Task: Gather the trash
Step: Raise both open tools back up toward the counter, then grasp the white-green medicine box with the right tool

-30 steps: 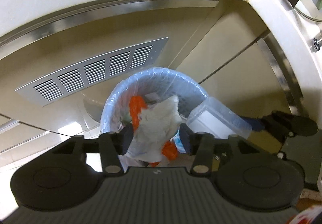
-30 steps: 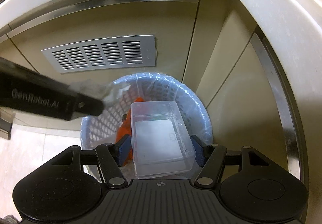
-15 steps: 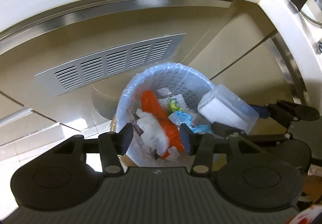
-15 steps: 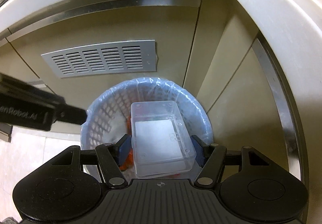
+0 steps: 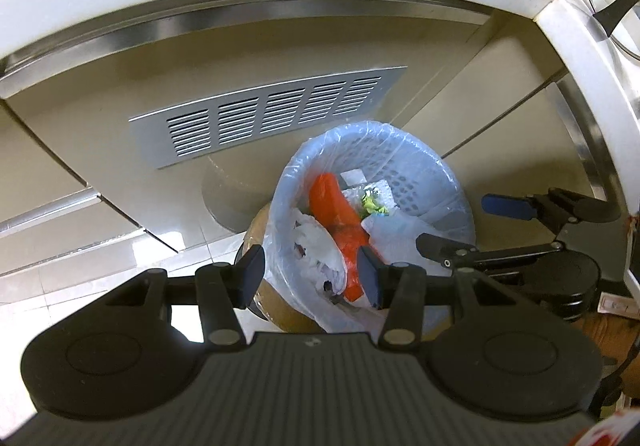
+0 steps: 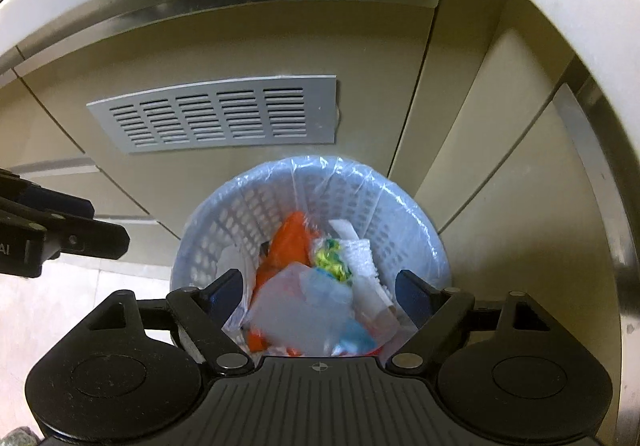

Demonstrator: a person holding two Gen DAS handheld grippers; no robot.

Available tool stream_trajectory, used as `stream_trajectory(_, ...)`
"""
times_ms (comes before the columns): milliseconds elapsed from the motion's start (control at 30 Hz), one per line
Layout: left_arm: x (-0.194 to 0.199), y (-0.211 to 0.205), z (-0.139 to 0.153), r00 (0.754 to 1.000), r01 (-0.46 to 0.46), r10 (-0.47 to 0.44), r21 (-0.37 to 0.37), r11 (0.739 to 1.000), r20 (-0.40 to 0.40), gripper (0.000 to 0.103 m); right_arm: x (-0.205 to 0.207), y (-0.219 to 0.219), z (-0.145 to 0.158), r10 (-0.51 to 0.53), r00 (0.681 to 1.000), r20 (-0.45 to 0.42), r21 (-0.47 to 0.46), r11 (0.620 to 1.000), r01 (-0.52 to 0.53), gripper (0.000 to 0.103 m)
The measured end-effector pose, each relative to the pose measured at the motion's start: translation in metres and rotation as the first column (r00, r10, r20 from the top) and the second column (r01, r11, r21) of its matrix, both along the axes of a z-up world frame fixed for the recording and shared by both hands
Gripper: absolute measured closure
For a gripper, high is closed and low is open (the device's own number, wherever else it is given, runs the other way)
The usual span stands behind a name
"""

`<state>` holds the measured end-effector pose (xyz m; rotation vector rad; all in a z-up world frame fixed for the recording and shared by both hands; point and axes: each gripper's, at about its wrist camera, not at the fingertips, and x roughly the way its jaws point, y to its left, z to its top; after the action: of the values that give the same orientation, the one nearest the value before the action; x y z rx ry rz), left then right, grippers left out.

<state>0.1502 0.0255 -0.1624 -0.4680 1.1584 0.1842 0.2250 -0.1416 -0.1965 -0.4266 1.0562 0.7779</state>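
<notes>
In the left wrist view, a grey louvred vent panel [image 5: 268, 113] sits on the beige cabinet front at about eleven o'clock from the bin. The left tool [image 5: 311, 276] hangs over the near rim of the bin with its jaws partly apart and nothing pressed between them. Behind it stands the perforated waste basket [image 5: 432, 181], lined with a clear plastic bag. Inside lie an orange wrapper [image 5: 334, 209], a crumpled white plastic bag [image 5: 316, 246] at its seven o'clock, and a small yellow-green scrap [image 5: 372, 205] at its three o'clock. At the basket's three o'clock the right tool [image 5: 456, 226] reaches in from the side.

In the right wrist view, the left tool [image 6: 104, 230] shows at nine o'clock, clear of the basket [image 6: 240, 213]. The right tool [image 6: 318, 292] has just been opening its jaws; they stand wide and empty above the bin. Below them a clear plastic container [image 6: 296, 310], blurred, lies among the trash inside the basket, beside a light blue scrap [image 6: 356, 338] at its four o'clock.
</notes>
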Motion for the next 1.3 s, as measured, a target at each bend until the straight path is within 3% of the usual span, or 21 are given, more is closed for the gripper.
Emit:
stream_trajectory(400, -0.004, 0.005, 0.021, 0.997, 0.019, -0.020, 0.012, 1.000, 0.072, 0.057, -0.012, -0.003, 0.018, -0.011, 1.000, 0.024, -0.011, 1.000, 0.011, 0.020)
stream_trajectory(667, -0.008, 0.010, 0.057, 0.985, 0.043, -0.050, 0.049, 0.998, 0.168, 0.057, -0.026, -0.015, 0.064, -0.017, 0.998, 0.066, 0.060, 0.998, 0.013, 0.020)
stream_trajectory(867, -0.009, 0.011, 0.098, 0.954, 0.077, -0.096, 0.076, 0.994, 0.283, 0.057, -0.042, -0.018, 0.130, 0.009, 0.981, 0.194, 0.211, 0.976, -0.051, 0.020)
stream_trajectory(1000, 0.002, 0.013, 0.126, 0.925, 0.100, -0.124, 0.083, 0.991, 0.360, 0.057, -0.039, -0.021, 0.170, -0.074, 0.956, 0.284, 0.286, 0.958, -0.010, 0.020)
stream_trajectory(1200, 0.032, 0.020, 0.149, 0.894, 0.106, -0.142, 0.106, 0.989, 0.425, 0.055, 0.000, -0.032, 0.197, -0.203, 0.925, 0.322, 0.314, 0.944, 0.098, 0.020)
stream_trajectory(1300, 0.044, 0.022, 0.152, 0.889, 0.066, -0.110, 0.113, 0.991, 0.444, 0.055, 0.031, -0.036, 0.200, -0.190, 0.921, 0.339, 0.303, 0.949, 0.084, 0.020)
